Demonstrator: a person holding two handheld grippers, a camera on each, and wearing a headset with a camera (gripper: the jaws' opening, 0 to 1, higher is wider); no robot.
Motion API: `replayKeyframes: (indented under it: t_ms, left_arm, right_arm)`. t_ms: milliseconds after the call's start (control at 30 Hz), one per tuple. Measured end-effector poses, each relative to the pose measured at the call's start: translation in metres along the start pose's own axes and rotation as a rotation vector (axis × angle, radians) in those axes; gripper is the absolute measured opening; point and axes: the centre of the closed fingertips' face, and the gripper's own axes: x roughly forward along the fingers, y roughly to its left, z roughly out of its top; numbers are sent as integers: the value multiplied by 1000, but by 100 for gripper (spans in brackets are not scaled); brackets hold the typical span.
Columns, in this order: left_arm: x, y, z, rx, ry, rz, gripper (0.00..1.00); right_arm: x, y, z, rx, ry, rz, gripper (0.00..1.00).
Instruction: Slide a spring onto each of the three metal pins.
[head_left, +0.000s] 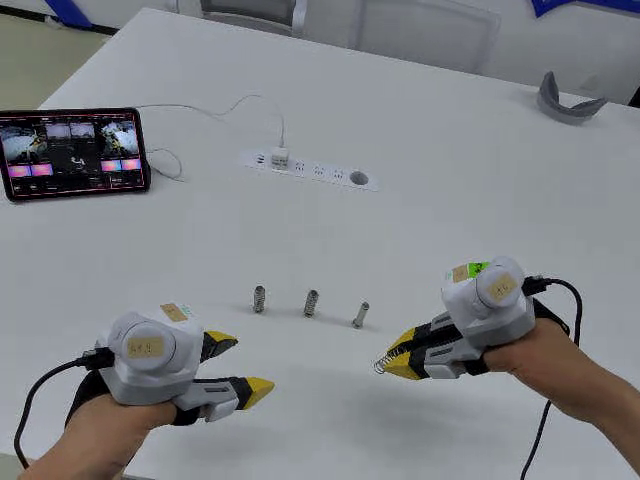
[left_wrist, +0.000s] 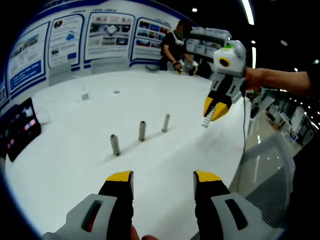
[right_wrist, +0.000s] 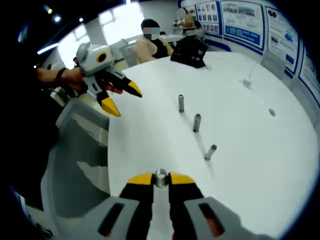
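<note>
Three metal pins stand in a row mid-table. The left pin (head_left: 259, 299) and the middle pin (head_left: 311, 303) look ribbed, as if each wears a spring. The right pin (head_left: 361, 315) looks smooth and leans a little. My right gripper (head_left: 392, 357) hovers just right of it, shut on a small spring (head_left: 381, 365) that pokes out of the yellow tips; the spring's end (right_wrist: 160, 176) sits between the jaws. My left gripper (head_left: 240, 365) is open and holds nothing, below and left of the pins (left_wrist: 142, 131). The left gripper view catches the right gripper (left_wrist: 216, 109) with its spring (left_wrist: 207, 120).
A tablet (head_left: 72, 150) with a lit screen lies at the far left. A white power strip (head_left: 305, 168) with a plugged cable lies behind the pins. A grey curved band (head_left: 570, 103) rests at the far right. Chairs stand beyond the table's far edge.
</note>
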Motion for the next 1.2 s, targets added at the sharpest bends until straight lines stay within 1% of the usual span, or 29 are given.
replayKeyframes:
  t_ms: [267, 400, 533, 667, 967, 1067, 1200]
  left_arm:
    - [-6, 10, 0, -30, -15, 34, 55]
    - [-8, 15, -1, -42, -10, 49, 58]
    - [-13, 20, 1, -53, -19, 63, 61]
    - [-17, 23, 3, -64, -29, 74, 62]
    - [-25, 30, 6, -92, -53, 96, 66]
    - [-26, 33, 4, -101, -53, 105, 66]
    - [-27, 34, 1, -108, -50, 109, 66]
  right_arm:
    - [-1, -23, 4, 2, 18, -39, 12]
    - [0, -31, 4, -18, 36, -49, 12]
    - [3, -40, 7, -17, 43, -57, 12]
    - [7, -49, 10, -10, 49, -78, 12]
    - [14, -64, 14, -5, 64, -98, 13]
    - [15, -72, 17, -3, 67, -111, 13]
    - [16, -77, 19, -12, 77, -117, 13]
